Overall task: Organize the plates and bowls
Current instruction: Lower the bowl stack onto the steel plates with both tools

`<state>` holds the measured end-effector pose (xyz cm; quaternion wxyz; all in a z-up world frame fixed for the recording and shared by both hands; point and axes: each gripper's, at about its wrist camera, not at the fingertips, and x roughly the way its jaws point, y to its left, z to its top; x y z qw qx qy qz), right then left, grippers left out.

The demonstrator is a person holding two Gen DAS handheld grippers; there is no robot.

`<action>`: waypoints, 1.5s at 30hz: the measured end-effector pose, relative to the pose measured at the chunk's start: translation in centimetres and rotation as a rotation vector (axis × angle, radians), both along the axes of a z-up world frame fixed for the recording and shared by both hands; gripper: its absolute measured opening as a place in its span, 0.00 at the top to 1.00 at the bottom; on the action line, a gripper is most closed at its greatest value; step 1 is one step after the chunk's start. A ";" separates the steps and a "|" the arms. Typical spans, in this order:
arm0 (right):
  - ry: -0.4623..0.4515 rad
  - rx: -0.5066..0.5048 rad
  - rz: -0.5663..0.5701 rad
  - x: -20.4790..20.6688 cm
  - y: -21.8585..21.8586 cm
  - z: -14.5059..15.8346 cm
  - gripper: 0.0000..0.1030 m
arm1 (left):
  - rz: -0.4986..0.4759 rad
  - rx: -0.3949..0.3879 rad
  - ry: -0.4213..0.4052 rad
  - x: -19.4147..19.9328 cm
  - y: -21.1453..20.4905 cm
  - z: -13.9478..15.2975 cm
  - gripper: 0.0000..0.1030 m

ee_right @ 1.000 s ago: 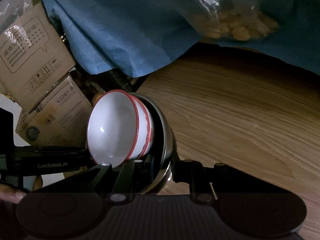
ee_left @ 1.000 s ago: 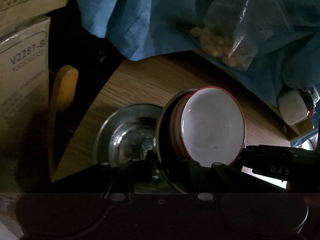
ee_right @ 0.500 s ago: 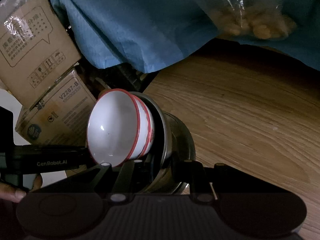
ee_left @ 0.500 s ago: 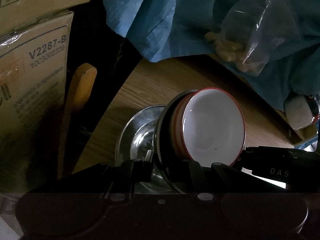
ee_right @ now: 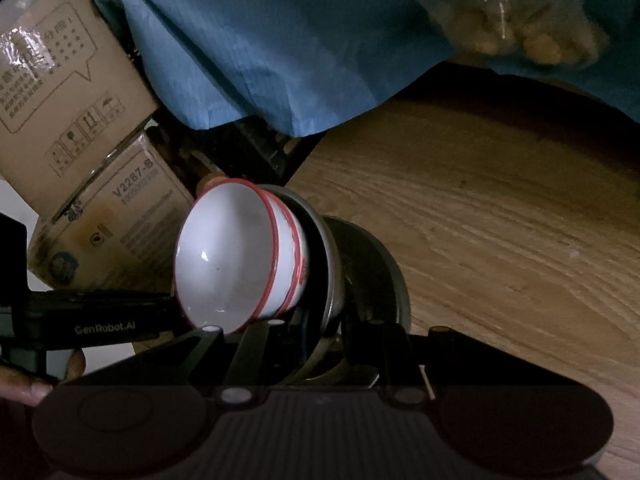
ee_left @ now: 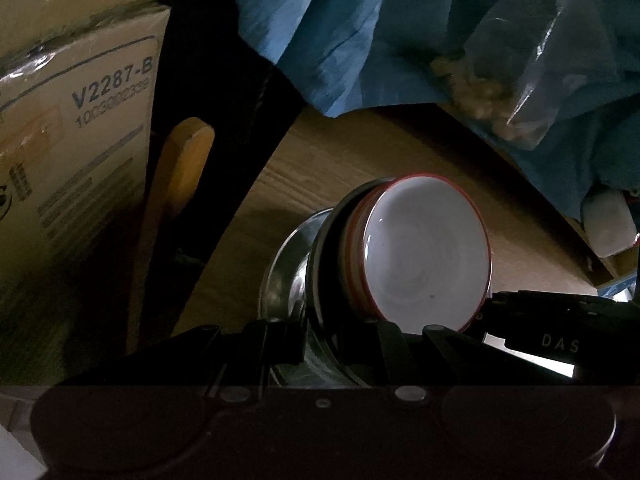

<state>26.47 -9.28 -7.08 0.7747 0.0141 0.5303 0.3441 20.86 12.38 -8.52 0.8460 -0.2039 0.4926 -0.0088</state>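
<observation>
Two nested white bowls with red rims [ee_left: 428,248] [ee_right: 228,256] sit tilted inside a steel plate [ee_left: 322,264] [ee_right: 327,256]. My left gripper [ee_left: 332,340] is shut on that plate's rim from one side. On the opposite rim my right gripper [ee_right: 320,340] is shut too. Each gripper shows in the other's view, the right gripper [ee_left: 560,344] and the left gripper [ee_right: 100,320] with a hand [ee_right: 24,384] on it. Just under the held stack a second steel bowl [ee_left: 280,272] [ee_right: 380,276] rests on the wooden table [ee_right: 500,240], partly hidden.
Cardboard boxes [ee_left: 72,140] [ee_right: 60,80] stand past the table's left edge, with a yellow wooden handle [ee_left: 188,168] beside them. A blue cloth [ee_left: 360,32] [ee_right: 280,40] and a clear bag of pale pieces [ee_left: 500,72] lie at the back. A white object [ee_left: 608,224] sits far right.
Both grippers have carried the plate and bowls a little down and across toward the steel bowl on the table, which is now mostly covered by the stack. The grips are unchanged.
</observation>
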 end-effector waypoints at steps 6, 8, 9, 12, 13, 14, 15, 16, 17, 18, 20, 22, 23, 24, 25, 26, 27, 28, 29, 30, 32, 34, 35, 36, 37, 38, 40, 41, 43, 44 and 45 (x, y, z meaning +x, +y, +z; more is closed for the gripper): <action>0.014 -0.005 0.006 0.2 0.4 -0.4 0.81 | 0.003 -0.001 0.017 0.1 0.4 -0.4 0.87; 0.020 -0.008 0.008 0.2 0.5 -0.5 0.81 | 0.004 -0.001 0.025 0.2 0.4 -0.5 0.87; 0.024 -0.010 0.009 0.2 0.5 -0.6 0.80 | 0.005 -0.001 0.028 0.3 0.5 -0.5 0.87; 0.031 -0.012 0.007 0.3 0.8 -0.8 0.80 | 0.005 -0.001 0.035 0.4 0.5 -0.7 0.87; 0.034 -0.012 0.006 0.3 0.8 -0.8 0.80 | 0.005 -0.001 0.038 0.4 0.5 -0.8 0.87; 0.037 -0.013 0.006 0.4 0.9 -0.9 0.80 | 0.005 -0.001 0.041 0.4 0.6 -0.8 0.87; 0.039 -0.014 0.006 0.4 0.9 -0.9 0.80 | 0.006 -0.002 0.044 0.5 0.6 -0.8 0.87; 0.041 -0.015 0.007 0.4 1.0 -0.9 0.80 | 0.006 -0.002 0.046 0.6 0.6 -0.9 0.87; 0.042 -0.015 0.007 0.4 1.0 -1.0 0.80 | 0.006 -0.002 0.047 0.6 0.6 -0.9 0.87; 0.043 -0.015 0.007 0.4 1.0 -1.0 0.80 | 0.005 -0.001 0.048 0.6 0.6 -0.8 0.87; 0.046 -0.015 0.006 0.5 1.0 -1.0 0.80 | 0.004 0.001 0.051 0.7 0.6 -0.8 0.87; 0.048 -0.016 0.006 0.5 1.0 -1.0 0.80 | 0.003 0.002 0.056 0.8 0.6 -0.8 0.87; 0.051 -0.017 0.006 0.5 1.0 -1.1 0.80 | 0.002 0.004 0.056 0.8 0.6 -0.8 0.87; 0.053 -0.018 0.005 0.5 1.0 -1.1 0.80 | 0.002 0.006 0.057 0.8 0.6 -0.8 0.87; 0.054 -0.017 0.005 0.5 1.0 -1.2 0.80 | 0.001 0.006 0.057 0.8 0.6 -0.8 0.87; 0.055 -0.017 0.005 0.5 1.0 -1.2 0.80 | 0.001 0.007 0.057 0.8 0.6 -0.8 0.87; 0.056 -0.017 0.005 0.5 1.0 -1.2 0.80 | 0.001 0.007 0.057 0.8 0.5 -0.8 0.87; 0.057 -0.017 0.005 0.5 1.0 -1.2 0.80 | 0.000 0.008 0.057 0.8 0.6 -0.8 0.87; 0.057 -0.017 0.005 0.5 1.0 -1.2 0.80 | 0.000 0.010 0.057 0.8 0.6 -0.8 0.87; 0.059 -0.017 0.005 0.5 1.0 -1.3 0.80 | 0.000 0.011 0.057 0.8 0.5 -0.8 0.87; 0.061 -0.019 0.006 0.6 1.1 -1.4 0.80 | -0.001 0.012 0.058 0.9 0.5 -0.8 0.87; 0.064 -0.019 0.006 0.6 1.1 -1.4 0.80 | -0.001 0.014 0.058 0.9 0.5 -0.8 0.87; 0.066 -0.018 0.005 0.6 1.1 -1.4 0.80 | -0.001 0.015 0.058 0.9 0.5 -0.8 0.87; 0.069 -0.018 0.004 0.7 1.1 -1.5 0.80 | 0.000 0.014 0.058 0.9 0.5 -0.8 0.87; 0.071 -0.018 0.004 0.7 1.1 -1.5 0.80 | -0.001 0.015 0.058 0.9 0.5 -0.8 0.87; 0.073 -0.018 0.004 0.7 1.1 -1.6 0.80 | -0.001 0.015 0.058 0.9 0.5 -0.8 0.87; 0.075 -0.017 0.002 0.7 1.2 -1.6 0.80 | -0.001 0.017 0.058 1.0 0.4 -0.8 0.87; 0.075 -0.017 0.001 0.7 1.2 -1.6 0.80 | -0.002 0.018 0.059 1.0 0.4 -0.8 0.87; 0.079 -0.019 -0.011 0.7 1.2 -1.6 0.80 | -0.003 0.018 0.059 1.1 0.4 -0.8 0.86; 0.078 -0.020 -0.010 0.7 1.2 -1.6 0.80 | -0.003 0.019 0.060 1.1 0.4 -0.8 0.86; 0.078 -0.020 -0.010 0.7 1.1 -1.6 0.80 | -0.004 0.019 0.060 1.1 0.4 -0.8 0.86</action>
